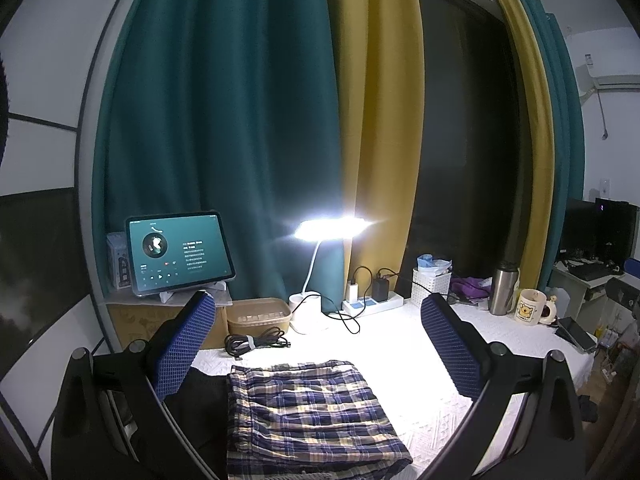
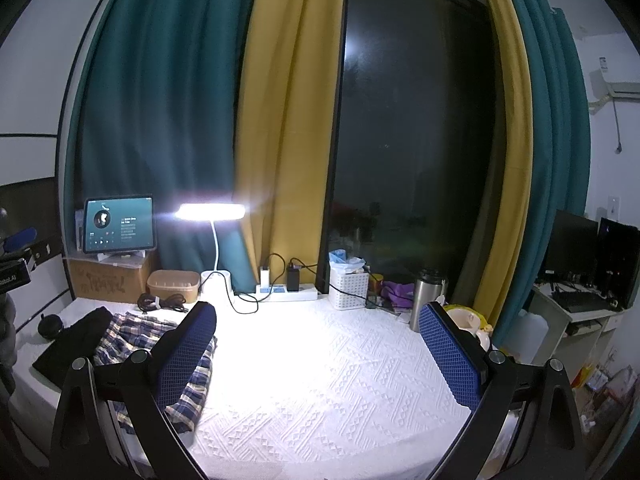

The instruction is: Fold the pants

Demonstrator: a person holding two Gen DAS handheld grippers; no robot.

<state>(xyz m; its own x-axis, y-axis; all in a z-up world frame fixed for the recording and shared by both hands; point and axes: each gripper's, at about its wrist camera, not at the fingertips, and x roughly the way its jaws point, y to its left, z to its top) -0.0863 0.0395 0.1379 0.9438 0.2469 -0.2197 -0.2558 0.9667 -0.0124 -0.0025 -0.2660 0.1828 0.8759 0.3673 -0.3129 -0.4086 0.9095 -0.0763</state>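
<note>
Desk [image 2: 340, 380] centre and right: open white cloth, free passage. Left: pants [image 2: 132, 340]. Rear row, obstacles: box [image 2: 108, 280], cable [image 2: 160, 302], lamp [image 2: 212, 212], power strip [image 2: 288, 292], basket [image 2: 348, 284], flask [image 2: 426, 296].

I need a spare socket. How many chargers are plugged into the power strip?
2: a white charger toward the power strip's left end, a black charger right beside it.

Lit desk lamp [image 1: 332, 227] stood on table; tablet [image 1: 179, 253] to its left, power strip [image 1: 374, 303], white basket [image 1: 431, 283], steel flask [image 1: 502, 291], bear mug [image 1: 532, 307] to its right.
</note>
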